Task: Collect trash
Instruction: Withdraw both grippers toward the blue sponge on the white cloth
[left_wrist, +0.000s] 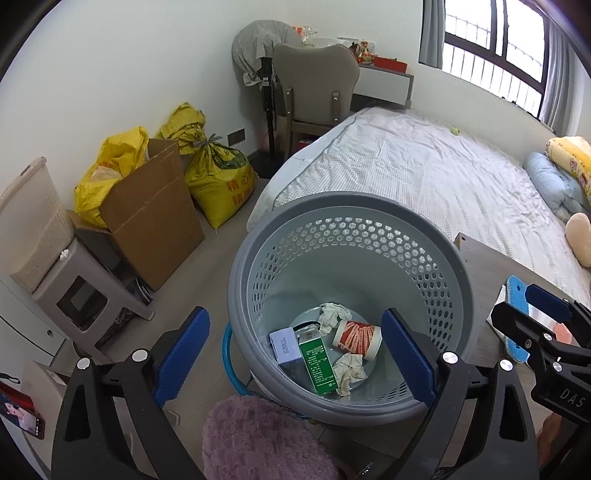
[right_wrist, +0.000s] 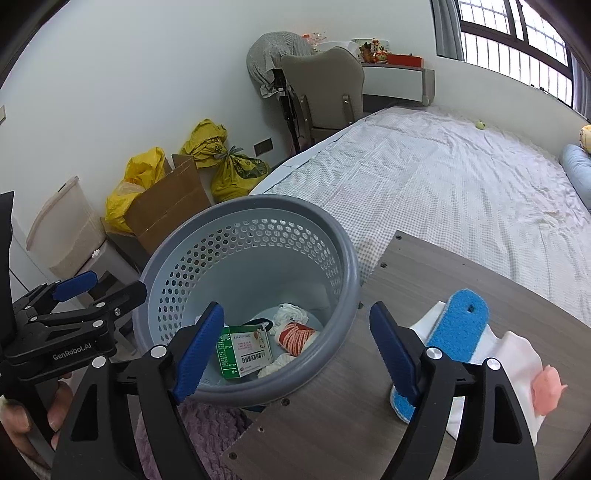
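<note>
Beside the bed (left_wrist: 424, 173), at the near-left corner of a wood-grain desk (right_wrist: 332, 406), stands a grey perforated basket (left_wrist: 343, 210). Its rim touches or slightly overlaps the desk edge; which, I cannot tell.

Basket contents, seen from the left wrist view: green carton (left_wrist: 318, 365), small pale-blue box (left_wrist: 285, 345) just beside it, red-and-white paper cup (left_wrist: 357, 338) lying on its side, two crumpled tissues (left_wrist: 334, 314) — one toward the far side, one near the cup's mouth. All rest on the basket floor.

Left hand-held gripper (left_wrist: 295, 360): jaws spread wide, holding nothing, positioned above the basket's near rim; one blue pad hangs outside the wall, the other over the interior.

Right hand-held gripper (right_wrist: 295, 347): jaws likewise wide apart, nothing between them. It straddles the basket's right rim, left pad over the interior, right pad over the desk.

On the desk, right of the basket: blue sponge pad (right_wrist: 458, 325) lying on a white cloth (right_wrist: 513, 350), a small pink object (right_wrist: 548, 387) at the cloth's far right edge.

Against the wall: cardboard box (left_wrist: 151, 218), yellow sacks (left_wrist: 221, 177), chair (left_wrist: 314, 88) at the foot of the bed. A purple fuzzy mat (left_wrist: 258, 439) lies below the basket.
</note>
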